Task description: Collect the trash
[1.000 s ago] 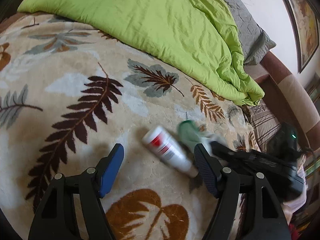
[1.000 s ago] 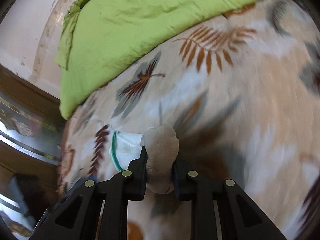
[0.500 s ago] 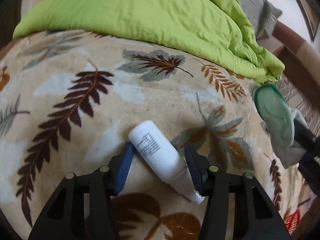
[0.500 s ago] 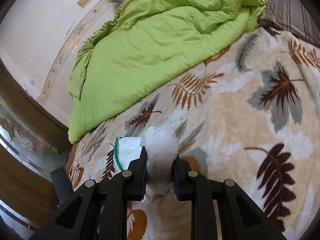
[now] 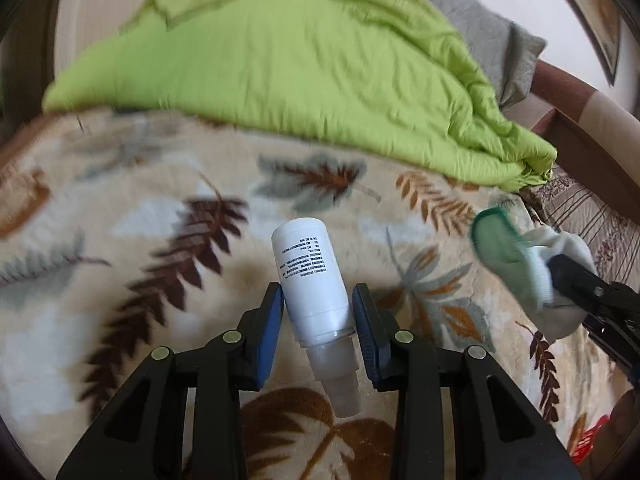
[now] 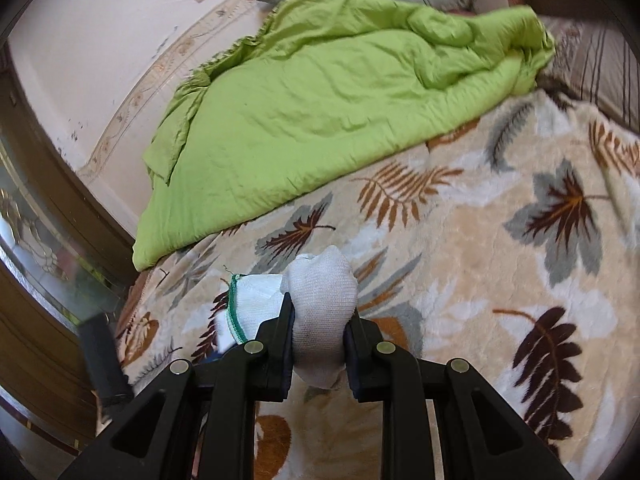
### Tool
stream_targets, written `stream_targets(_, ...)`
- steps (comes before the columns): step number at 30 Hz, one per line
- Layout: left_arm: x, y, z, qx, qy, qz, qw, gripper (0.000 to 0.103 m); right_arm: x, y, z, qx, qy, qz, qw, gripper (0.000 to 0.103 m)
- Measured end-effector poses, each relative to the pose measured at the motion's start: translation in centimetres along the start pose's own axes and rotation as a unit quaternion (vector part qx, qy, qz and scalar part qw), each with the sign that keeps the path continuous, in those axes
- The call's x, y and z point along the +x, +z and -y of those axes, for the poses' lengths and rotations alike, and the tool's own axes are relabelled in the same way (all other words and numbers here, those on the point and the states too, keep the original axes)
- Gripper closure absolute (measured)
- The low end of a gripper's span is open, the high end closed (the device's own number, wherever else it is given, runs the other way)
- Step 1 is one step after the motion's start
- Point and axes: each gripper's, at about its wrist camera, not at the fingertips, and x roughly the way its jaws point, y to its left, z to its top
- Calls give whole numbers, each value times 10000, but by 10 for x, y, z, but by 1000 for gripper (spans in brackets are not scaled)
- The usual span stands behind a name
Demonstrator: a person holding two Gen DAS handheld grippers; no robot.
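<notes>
While R gripper [image 6: 318, 334] is clamping the sock [image 6: 320, 308], L gripper [image 5: 318, 328] is closing around the bottle [image 5: 310, 280]; next: needs firm squeeze b4 lifting.

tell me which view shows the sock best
The right wrist view: the sock sits centre frame, clamped in the right gripper, green cuff visible. The left wrist view shows it only at the right edge, partly hidden by that gripper.

Leaf-patterned cream blanket [image 6: 480, 264] across the bed; beyond the blanket, a rumpled lime-green duvet [image 6: 320, 104] — behind it grey pillow [image 5: 480, 28], pale wall [image 6: 100, 28], daylit.
</notes>
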Motion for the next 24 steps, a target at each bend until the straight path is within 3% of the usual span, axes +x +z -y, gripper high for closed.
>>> stream_targets(3, -28, -2, 6, 260, 188, 417, 9986, 70, -8, -4, -10, -211, -38, 137, 9997, 80)
stream_targets(9, -76, -11, 12, 517, 296, 811, 9949, 73, -36, -25, -33, -726, -74, 383, 9966, 80)
stream_targets(19, -125, -41, 0, 504, 178, 757, 9957, 74, -73, -59, -32, -799, -48, 391, 9960, 80)
stream_targets(24, -137, -54, -11, 559, 493, 814, 9939, 74, -85, -70, -30, -868, -64, 390, 9954, 80)
